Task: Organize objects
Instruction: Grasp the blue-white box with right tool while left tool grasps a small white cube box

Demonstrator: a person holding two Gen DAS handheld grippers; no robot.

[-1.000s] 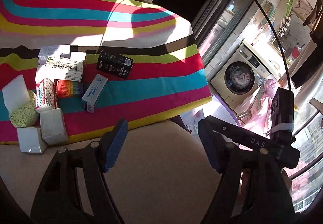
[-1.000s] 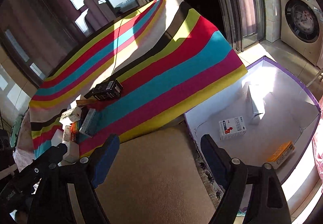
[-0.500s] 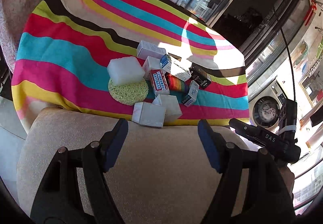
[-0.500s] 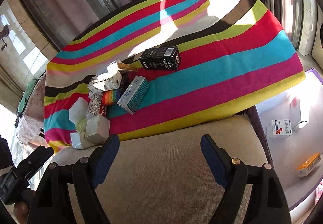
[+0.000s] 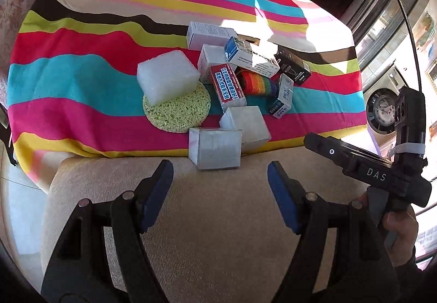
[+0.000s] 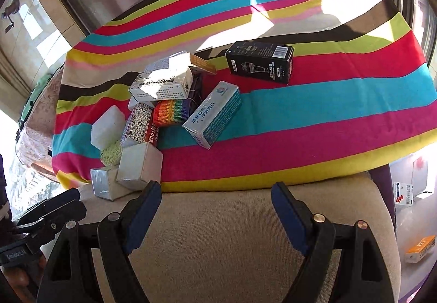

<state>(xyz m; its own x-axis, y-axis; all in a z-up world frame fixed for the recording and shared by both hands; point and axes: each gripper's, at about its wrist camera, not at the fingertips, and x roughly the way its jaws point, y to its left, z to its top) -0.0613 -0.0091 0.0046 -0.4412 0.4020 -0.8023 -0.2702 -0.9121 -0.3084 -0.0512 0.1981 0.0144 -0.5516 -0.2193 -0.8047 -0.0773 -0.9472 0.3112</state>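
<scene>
I hold my left gripper (image 5: 220, 193) and right gripper (image 6: 215, 202) wide and empty above the beige cushion (image 5: 207, 221), since the jumbled cardboard boxes (image 5: 240, 76) still sit heaped on the striped cloth surface (image 5: 82, 57), waiting for sorting.

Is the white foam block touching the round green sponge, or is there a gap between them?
Touching. The left wrist view shows the white foam block resting on the round green sponge, overlapping its far-left part with no gap.
</scene>
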